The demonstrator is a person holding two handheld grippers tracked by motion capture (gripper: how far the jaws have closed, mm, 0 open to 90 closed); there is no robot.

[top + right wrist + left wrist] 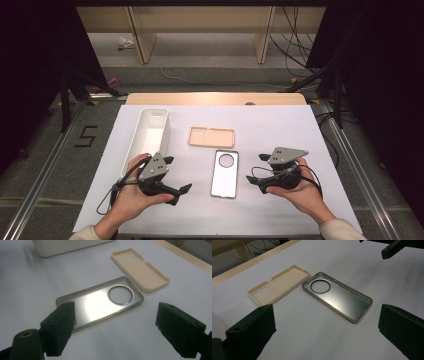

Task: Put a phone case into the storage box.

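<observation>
A clear phone case (225, 174) with a round camera hole lies flat on the white table between my two grippers. A beige phone case (211, 137) lies just beyond it, inner side up. My left gripper (179, 175) hovers to the left of the clear case, open, with nothing between its jaws. My right gripper (256, 168) is held to the right of that case, also open and empty. The left gripper view looks past my left gripper (325, 315) at the clear case (339, 298) and beige case (279, 283). Beyond my right gripper (115, 320) lie the clear case (100, 302) and beige case (140, 267).
A long white bin (165, 132) stands at the left of the table, right behind my left hand; its wall (62, 245) sits at the top of the right gripper view. A wooden strip (215, 98) runs along the table's far edge. Dark stands flank the table.
</observation>
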